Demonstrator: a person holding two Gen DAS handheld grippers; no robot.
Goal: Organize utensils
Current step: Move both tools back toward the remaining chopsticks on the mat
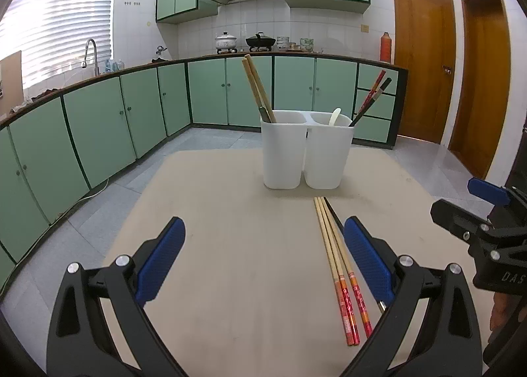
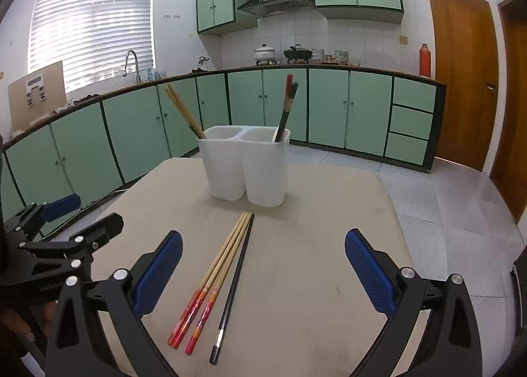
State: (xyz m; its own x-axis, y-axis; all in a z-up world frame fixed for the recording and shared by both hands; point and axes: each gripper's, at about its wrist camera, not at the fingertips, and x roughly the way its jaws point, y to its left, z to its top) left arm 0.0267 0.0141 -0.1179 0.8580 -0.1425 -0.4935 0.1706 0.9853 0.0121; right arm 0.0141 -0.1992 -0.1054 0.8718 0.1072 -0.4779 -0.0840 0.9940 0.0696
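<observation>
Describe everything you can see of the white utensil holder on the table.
The white utensil holder is translucent plastic, two tapered compartments joined at the rim, standing upright toward the far end of the beige table. The left compartment holds bamboo chopsticks leaning left; the right holds a red and a black chopstick and a white spoon. Neither gripper touches it; the loose chopsticks lie apart in front.

the black chopstick [image 1: 332, 215] on the table is mostly hidden in the left wrist view, covered by the two bamboo chopsticks [image 1: 336, 261] and the left gripper's [image 1: 263, 255] right finger. the lower ends of the utensils standing in the white holder [image 1: 306, 153] are hidden inside its walls (the pale spoon [image 1: 335, 116] shows only its top). the right gripper [image 1: 487, 212] is cut off by the picture's edge. small items on the far counter [image 1: 296, 52] are too small to tell.
</observation>
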